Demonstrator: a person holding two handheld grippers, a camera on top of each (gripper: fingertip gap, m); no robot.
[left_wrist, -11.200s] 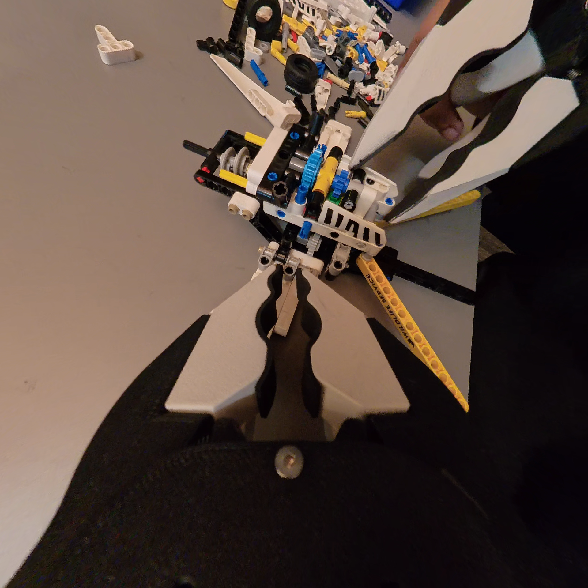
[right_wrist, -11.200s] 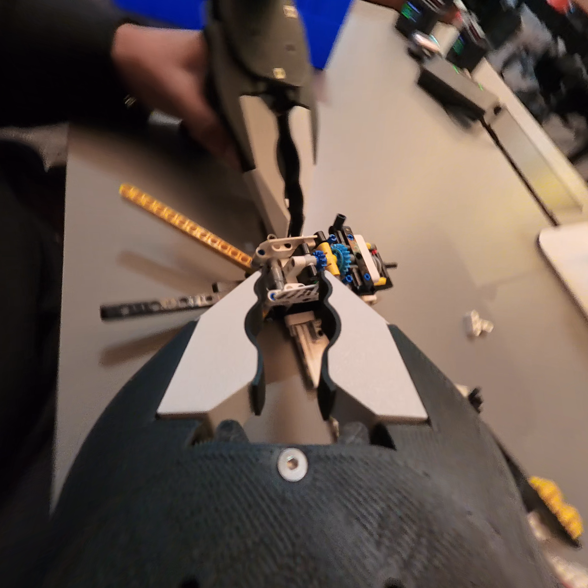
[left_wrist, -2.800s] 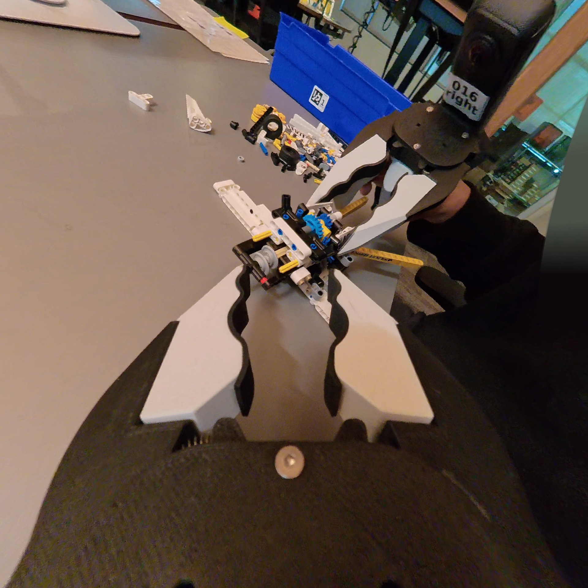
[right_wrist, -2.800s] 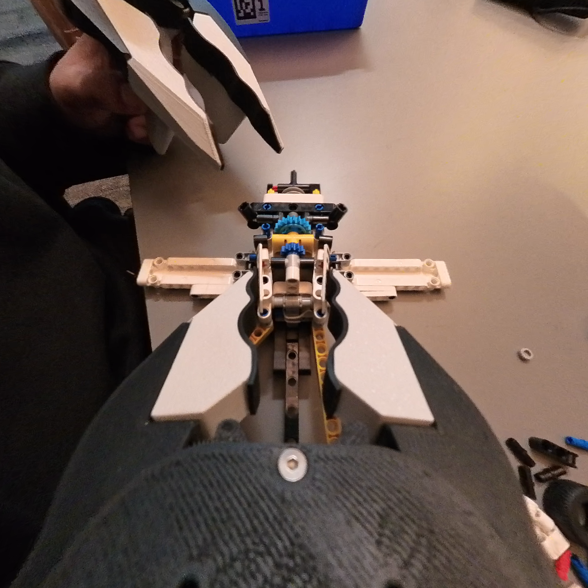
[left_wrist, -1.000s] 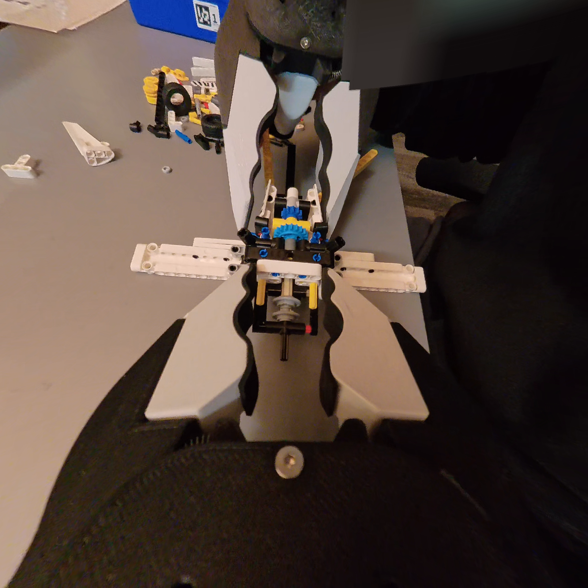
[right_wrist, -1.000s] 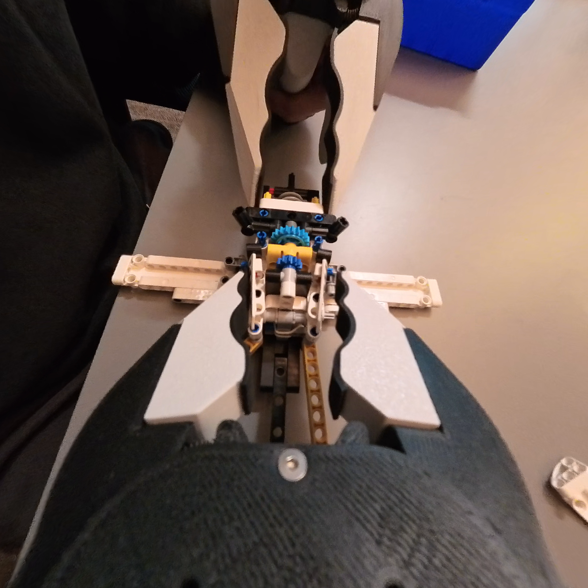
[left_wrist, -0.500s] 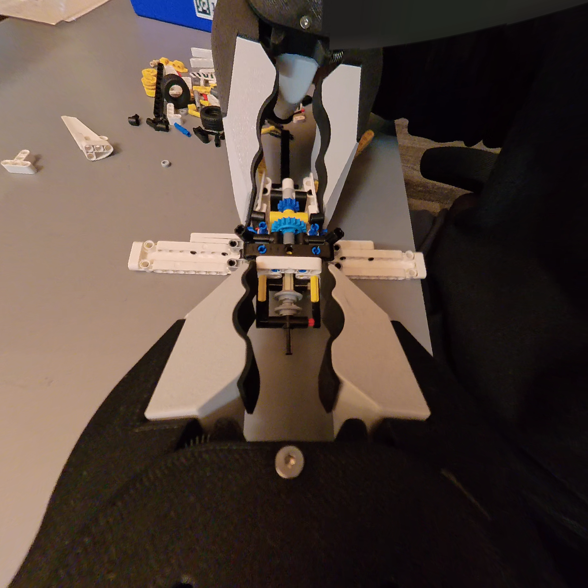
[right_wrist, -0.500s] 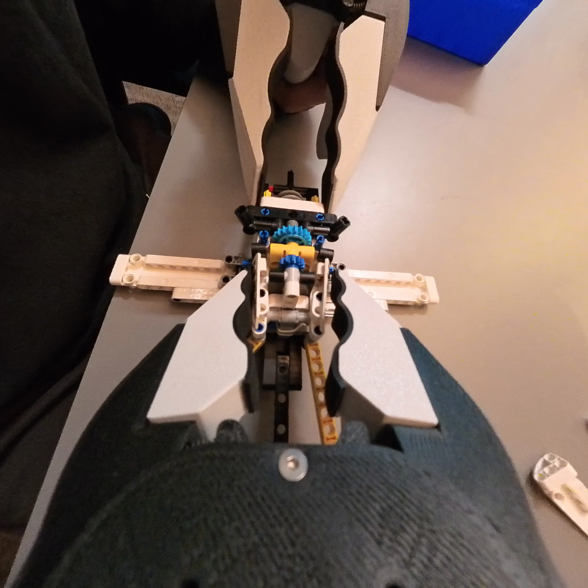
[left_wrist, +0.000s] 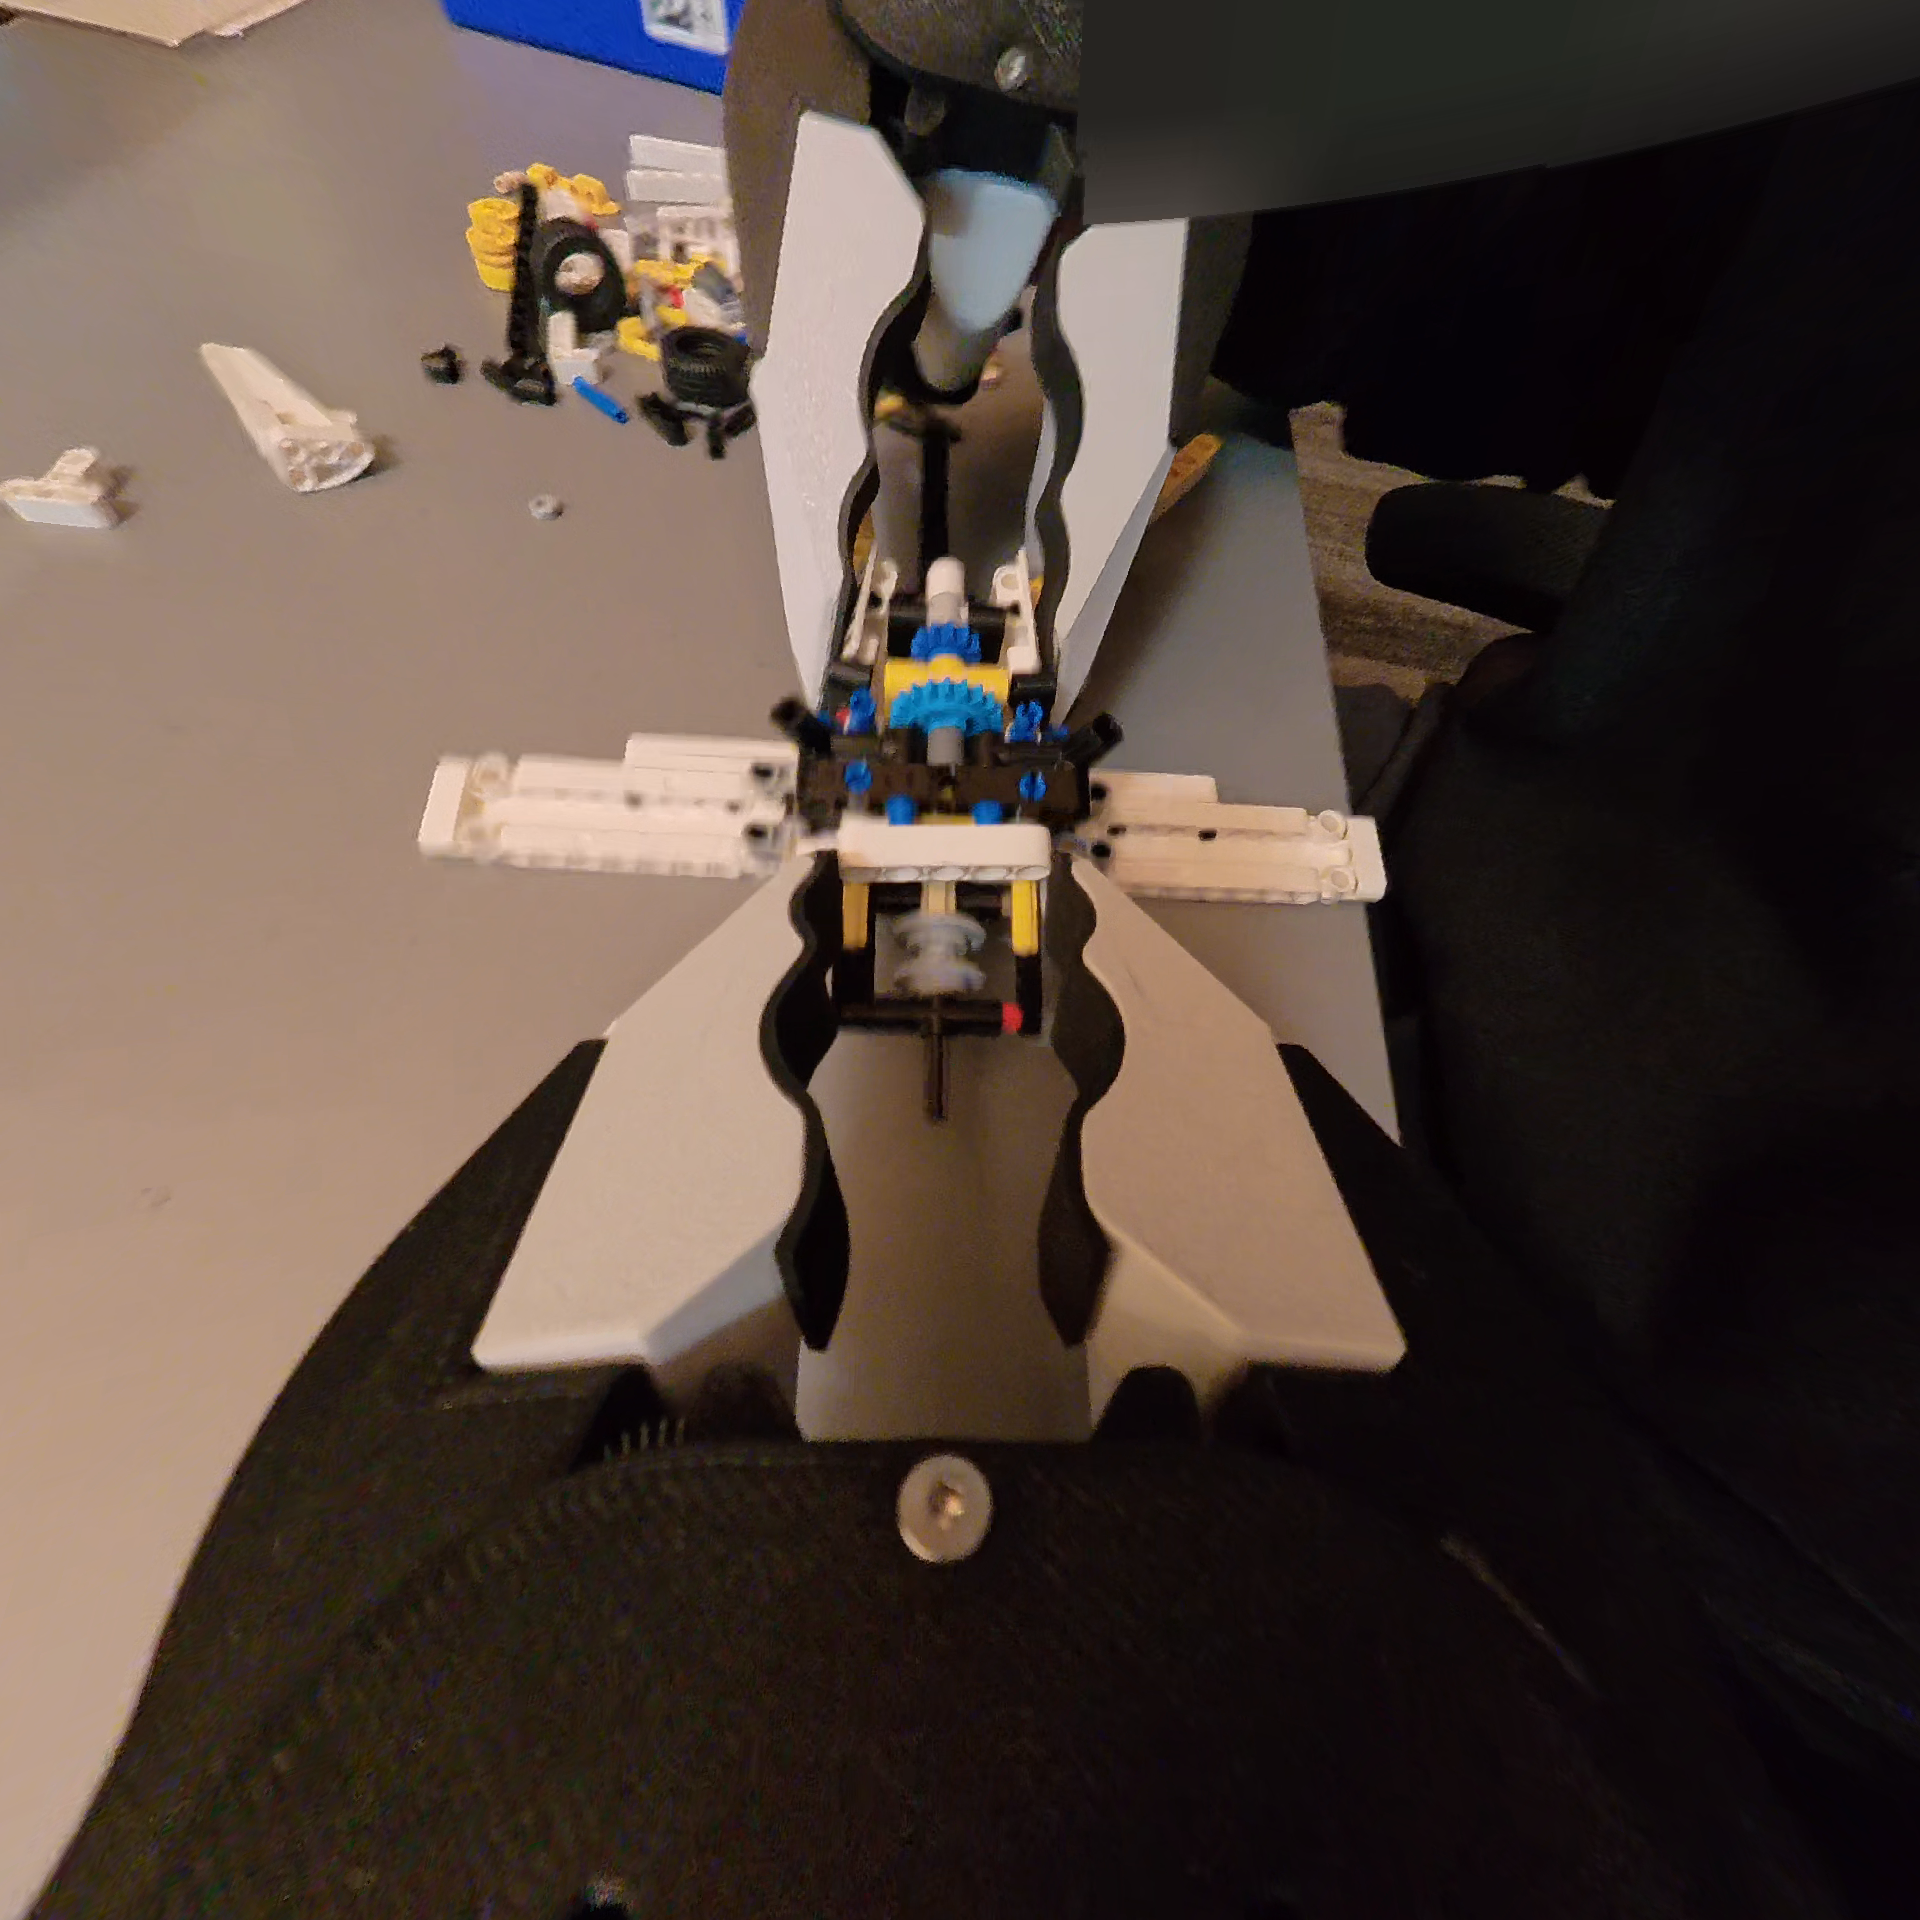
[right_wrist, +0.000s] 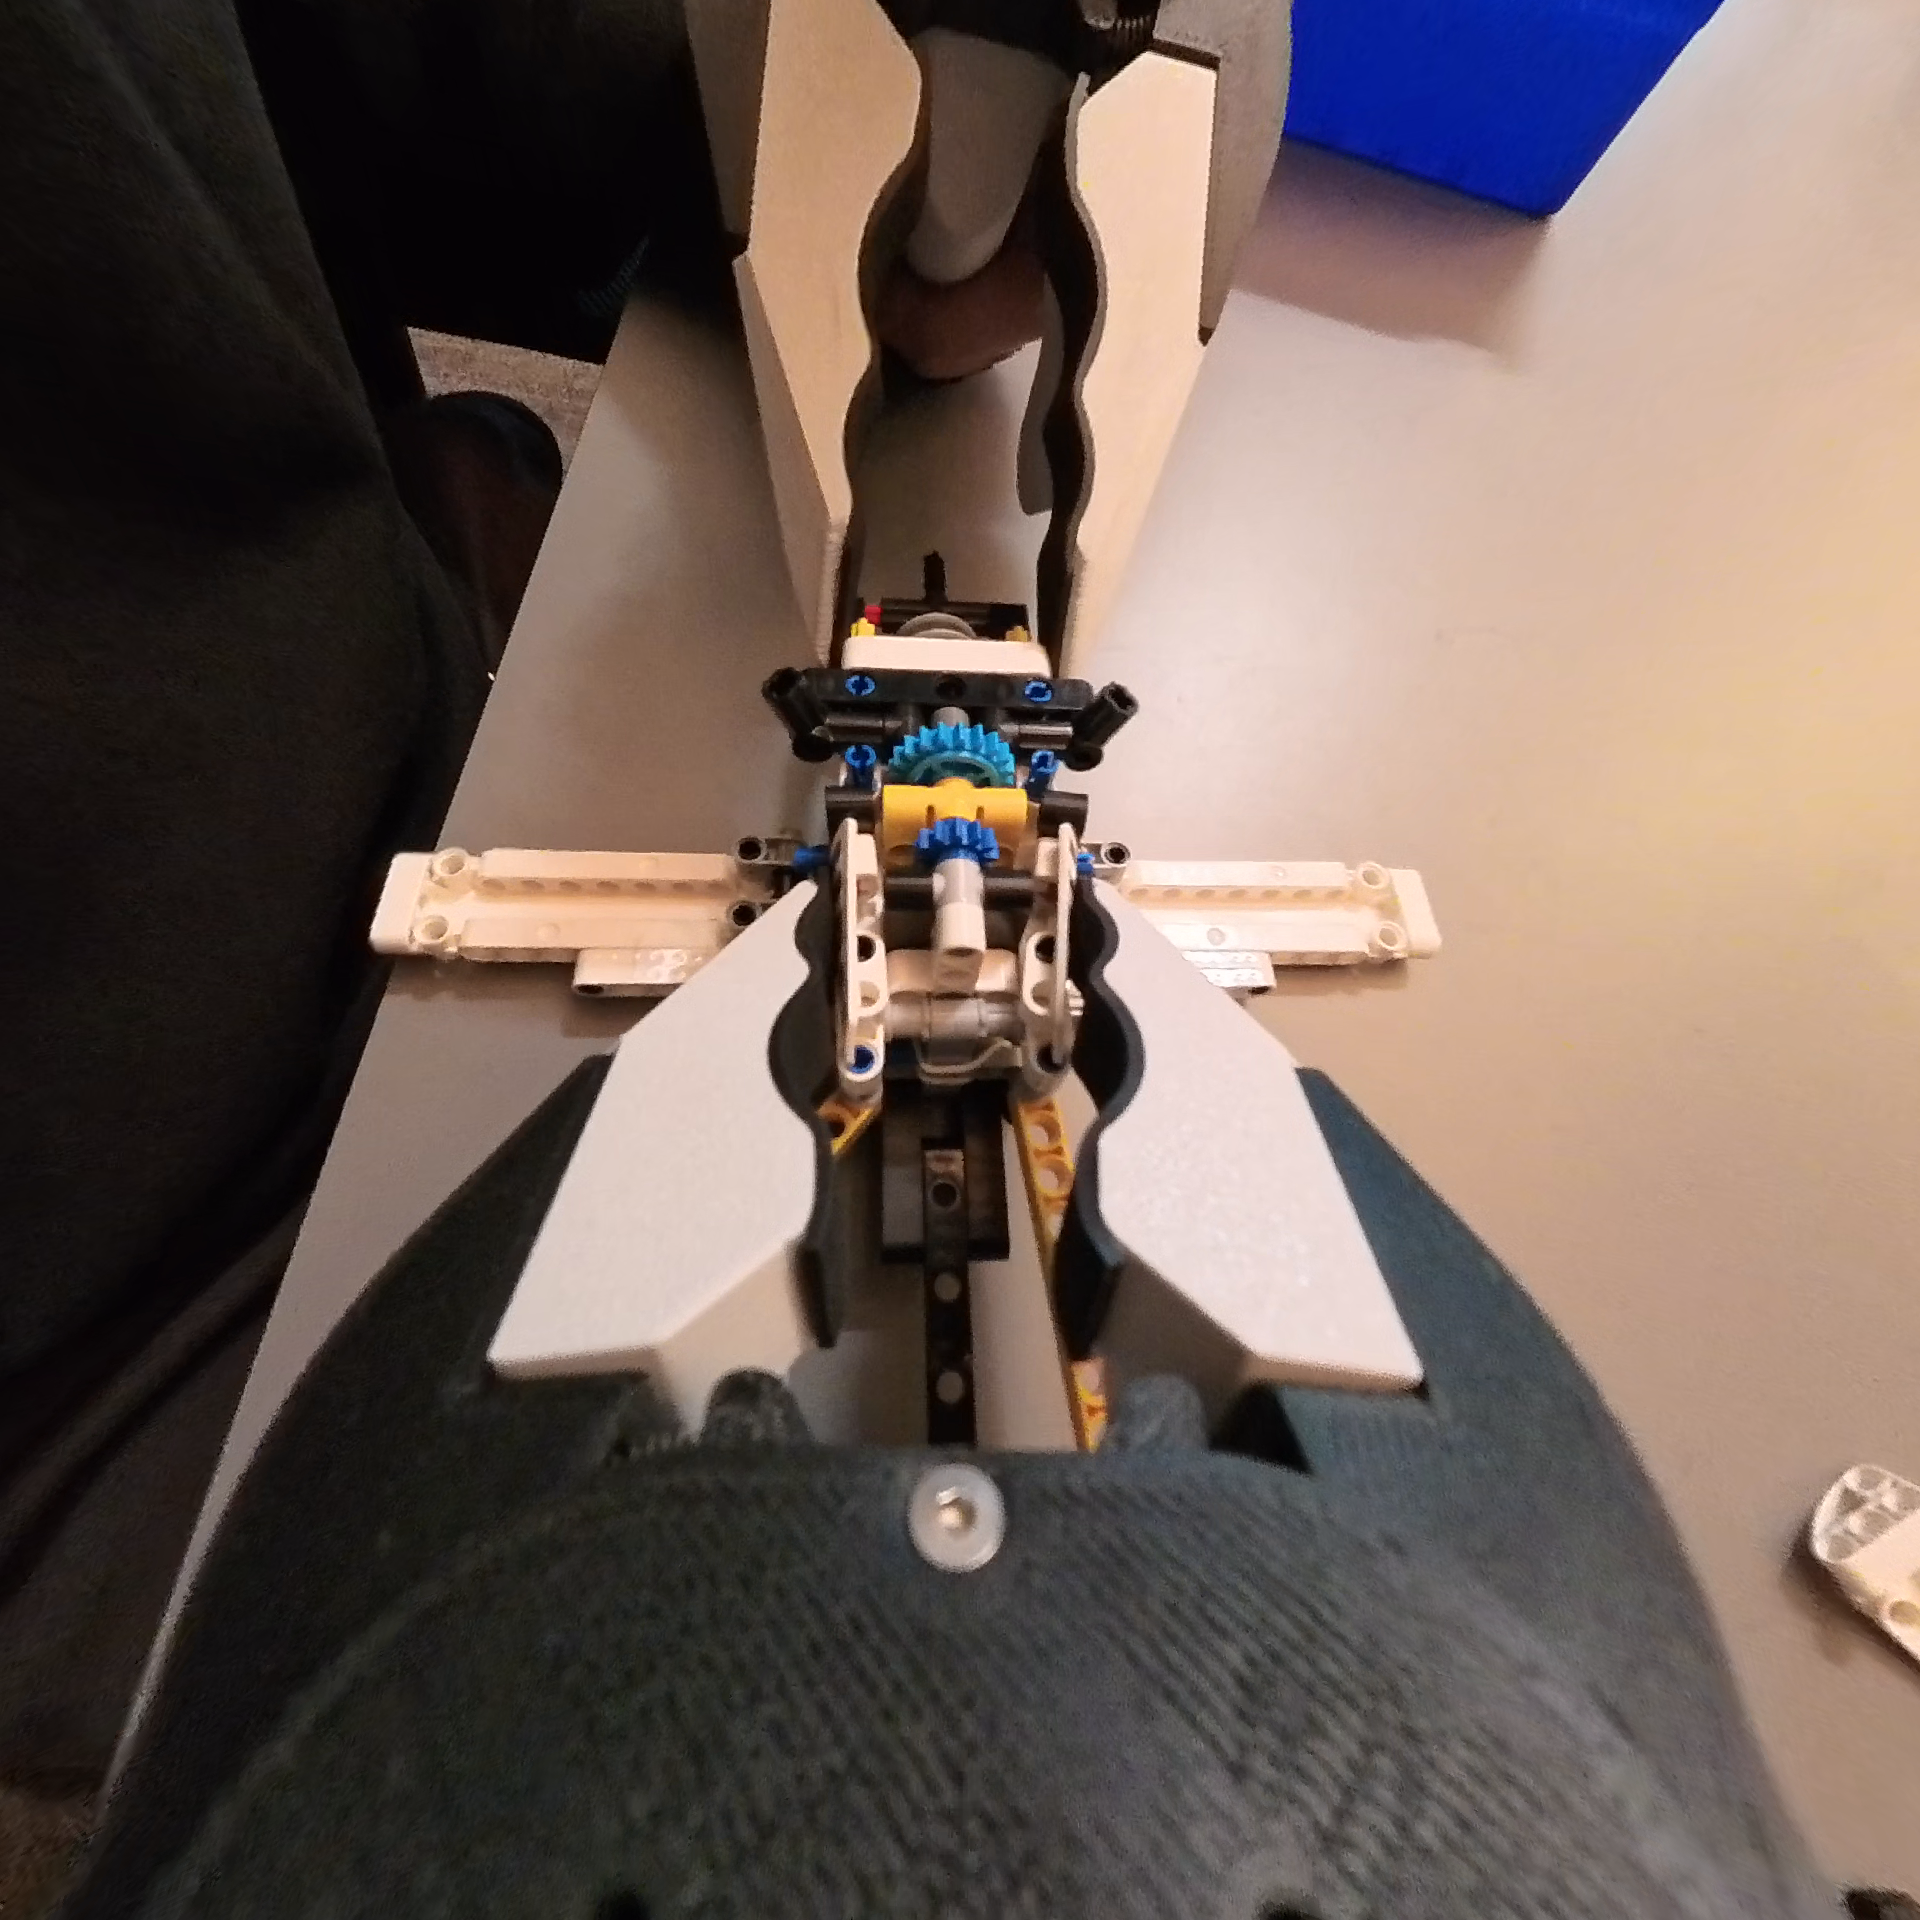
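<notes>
Two grippers (left_wrist: 940, 904) (right_wrist: 956, 935) clamp one brick model (right_wrist: 951, 831).

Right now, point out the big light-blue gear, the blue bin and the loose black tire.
Light-blue gear (right_wrist: 953, 767): right wrist view, toothed face.
Blue bin (right_wrist: 1475, 94): right wrist view, side wall.
Black tire (left_wrist: 707, 358): left wrist view, tread.

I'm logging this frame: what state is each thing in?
Toy model: lying on the table, gripped at both ends.
Left tool: clamped on the model's black-framed end.
Right tool: clamped on the model's white end.
Loose parts: scattered on the table.
</notes>
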